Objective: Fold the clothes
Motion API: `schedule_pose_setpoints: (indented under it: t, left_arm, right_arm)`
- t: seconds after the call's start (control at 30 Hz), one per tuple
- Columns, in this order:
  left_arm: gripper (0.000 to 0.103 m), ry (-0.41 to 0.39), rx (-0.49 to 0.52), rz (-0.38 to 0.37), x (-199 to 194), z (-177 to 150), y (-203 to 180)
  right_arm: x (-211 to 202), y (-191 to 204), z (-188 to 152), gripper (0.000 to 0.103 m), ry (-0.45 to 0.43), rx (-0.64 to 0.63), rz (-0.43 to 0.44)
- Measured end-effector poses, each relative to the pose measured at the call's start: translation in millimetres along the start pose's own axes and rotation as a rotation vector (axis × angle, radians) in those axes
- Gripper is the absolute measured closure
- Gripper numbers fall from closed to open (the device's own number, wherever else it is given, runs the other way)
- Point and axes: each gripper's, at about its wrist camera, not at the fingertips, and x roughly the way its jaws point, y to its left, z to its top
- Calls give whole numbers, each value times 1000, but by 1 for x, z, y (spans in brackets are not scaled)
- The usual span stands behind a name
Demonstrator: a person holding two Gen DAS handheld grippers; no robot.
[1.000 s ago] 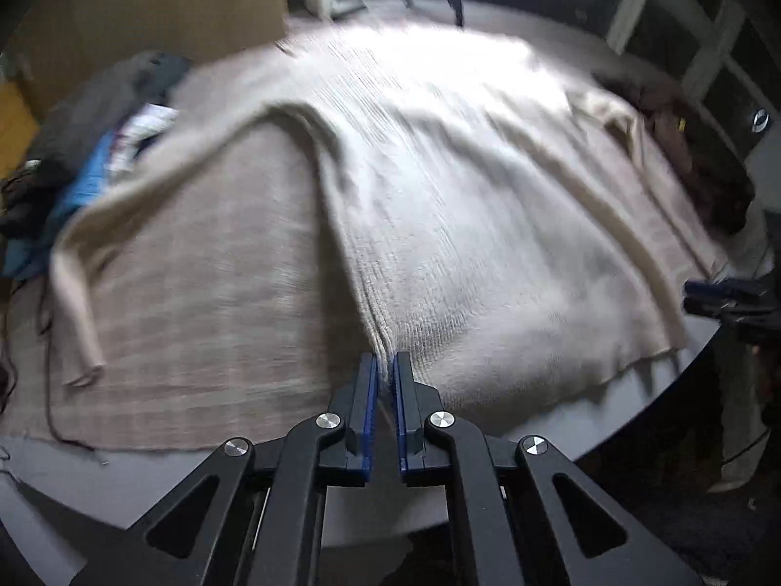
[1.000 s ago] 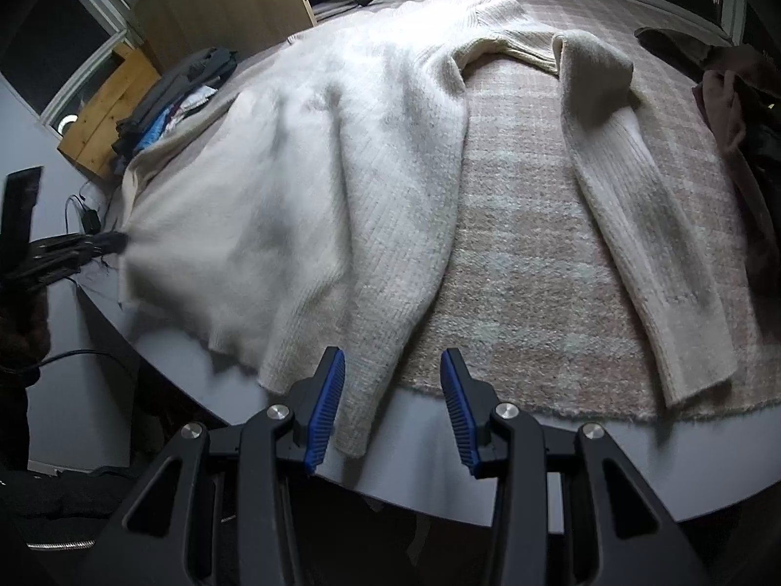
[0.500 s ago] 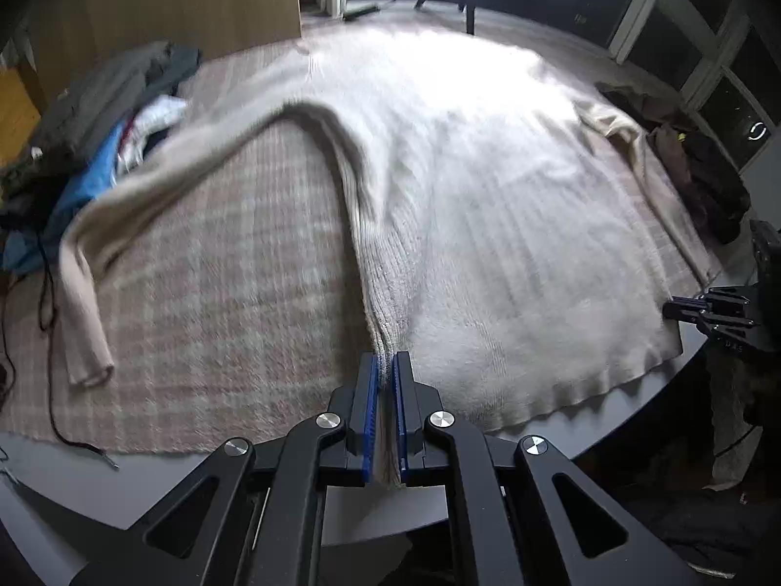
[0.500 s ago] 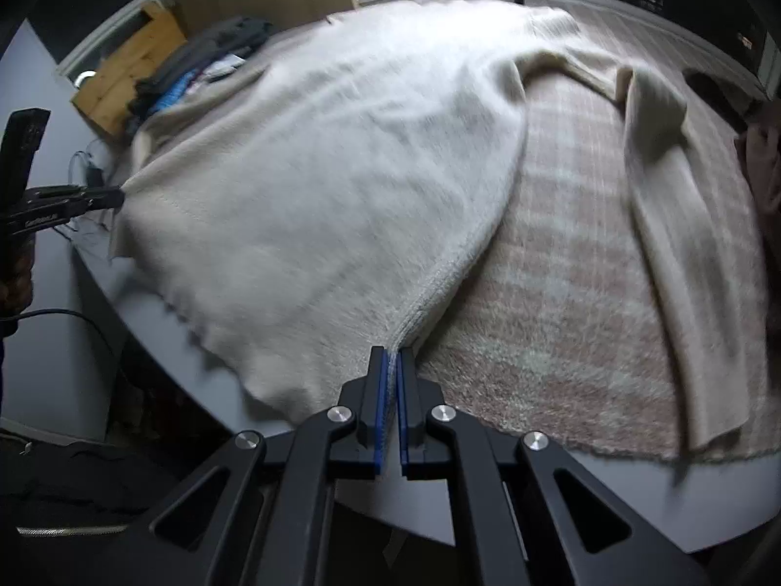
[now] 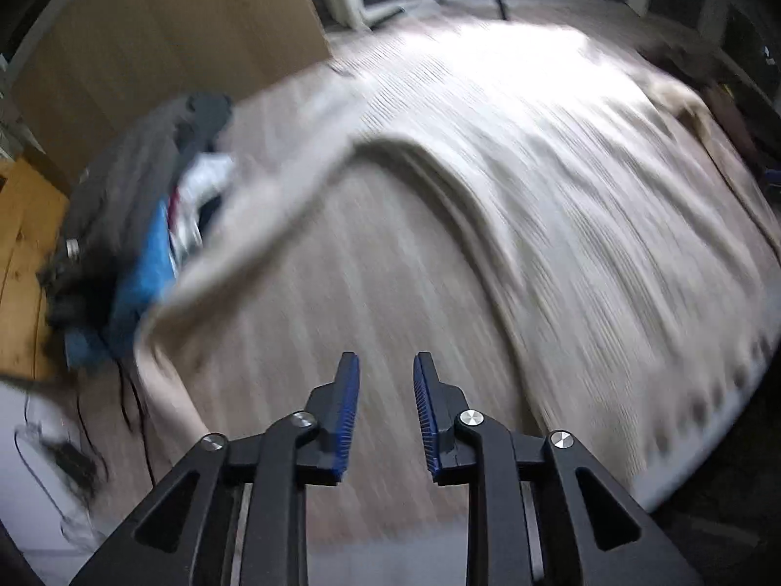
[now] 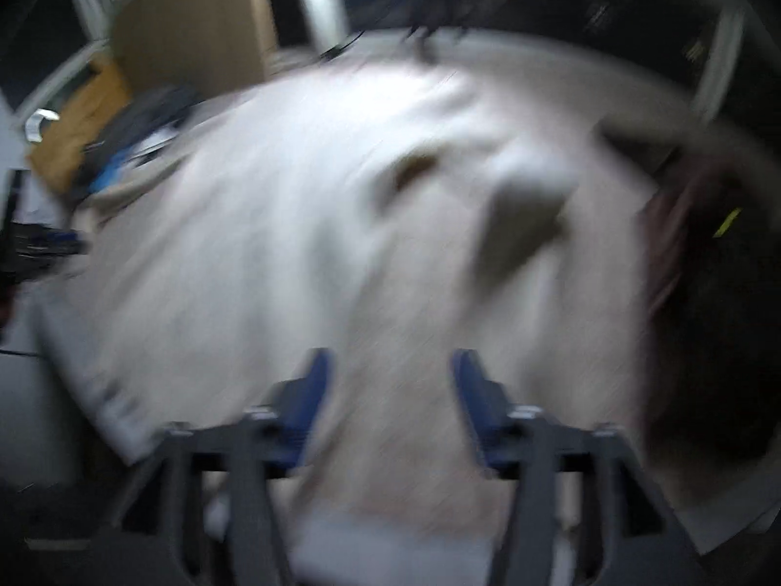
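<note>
A cream knitted sweater (image 5: 561, 195) lies spread on a plaid blanket (image 5: 341, 293), blurred by motion. Its left sleeve (image 5: 273, 224) curves off toward the table's left edge. My left gripper (image 5: 385, 366) hovers over bare blanket just left of the sweater's body; its jaws are opening with nothing between them. In the right wrist view the sweater (image 6: 293, 244) is a pale smear with a folded sleeve (image 6: 527, 205) at the right. My right gripper (image 6: 390, 361) hangs above the sweater's lower part, jaws opening wide and holding nothing.
A pile of grey, blue and white clothes (image 5: 146, 205) sits at the table's left end beside a wooden panel (image 5: 161, 49). Dark clothes (image 6: 708, 293) lie at the right end. The grey table edge (image 5: 683, 464) runs close in front.
Half a second ago both grippers were shut on the sweater's hem corners. Both have let go and opened. The left has swung left over the blanket; the right has lifted over the sweater.
</note>
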Motion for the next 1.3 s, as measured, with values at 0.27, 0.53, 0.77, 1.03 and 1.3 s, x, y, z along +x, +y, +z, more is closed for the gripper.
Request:
schedule_pose_setpoints:
  t: [0.27, 0.53, 0.77, 1.03, 1.3]
  left_arm:
    - [78, -17, -29, -15, 38, 68, 29]
    - [78, 35, -35, -43, 63, 74, 39]
    - [78, 46, -114, -23, 63, 68, 74]
    - [75, 71, -135, -117, 13, 3, 67]
    - [73, 170, -160, -390, 4, -65, -27]
  right_arm:
    - [91, -48, 65, 37, 109, 133, -31]
    - [86, -91, 91, 96, 68, 91, -352]
    - [111, -107, 100, 76, 213, 43, -366]
    - [23, -74, 44, 63, 101, 112, -86]
    - [-2, 13, -64, 62, 181, 65, 169]
